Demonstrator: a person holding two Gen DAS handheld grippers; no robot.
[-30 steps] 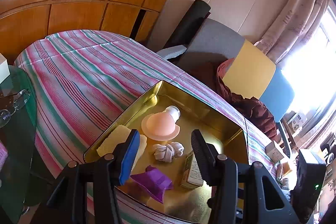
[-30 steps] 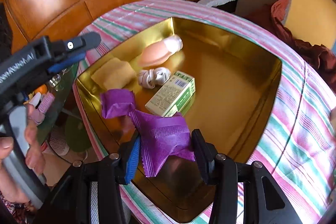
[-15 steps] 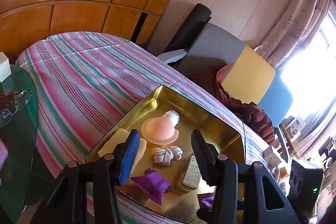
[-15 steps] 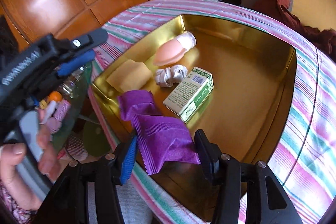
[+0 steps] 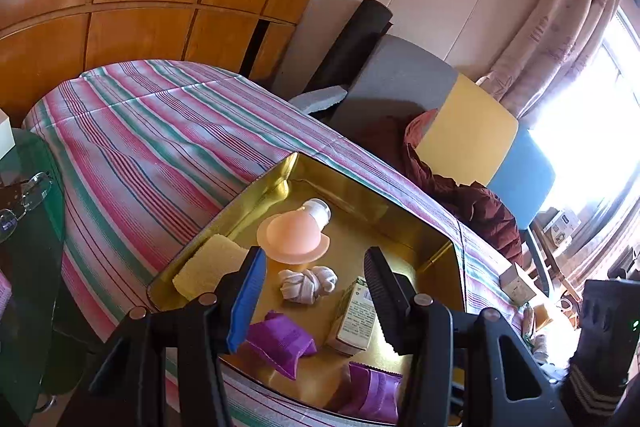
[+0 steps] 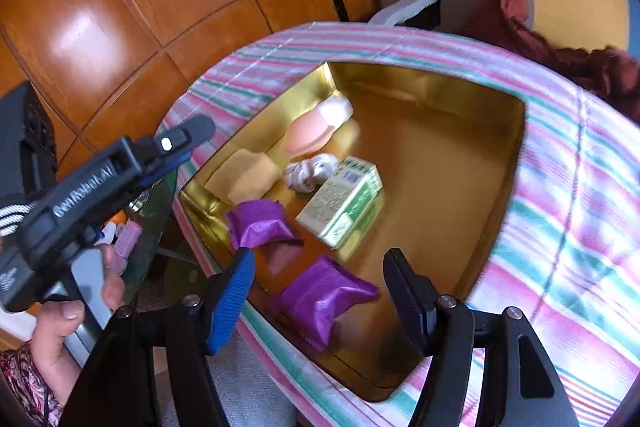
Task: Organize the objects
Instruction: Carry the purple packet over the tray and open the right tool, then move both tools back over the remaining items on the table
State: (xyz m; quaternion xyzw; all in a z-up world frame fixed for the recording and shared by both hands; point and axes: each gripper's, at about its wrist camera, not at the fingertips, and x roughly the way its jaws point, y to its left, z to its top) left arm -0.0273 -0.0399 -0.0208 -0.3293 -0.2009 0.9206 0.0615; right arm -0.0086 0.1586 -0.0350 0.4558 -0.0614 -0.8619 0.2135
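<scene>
Wooden panels fill the upper left of both views, and a striped cloth covers the bed below them. On it lies a gold tray, holding a yellow sponge, a pink bulb, a white knotted rag, a green box and two purple packets. The right tool has just been opening; its jaws stand apart, and the near purple packet lies free on the tray between them. The far purple packet lies beside the sponge. The left tool hangs open over the tray, gripping nothing. A glass side table stands at lower left.
</scene>
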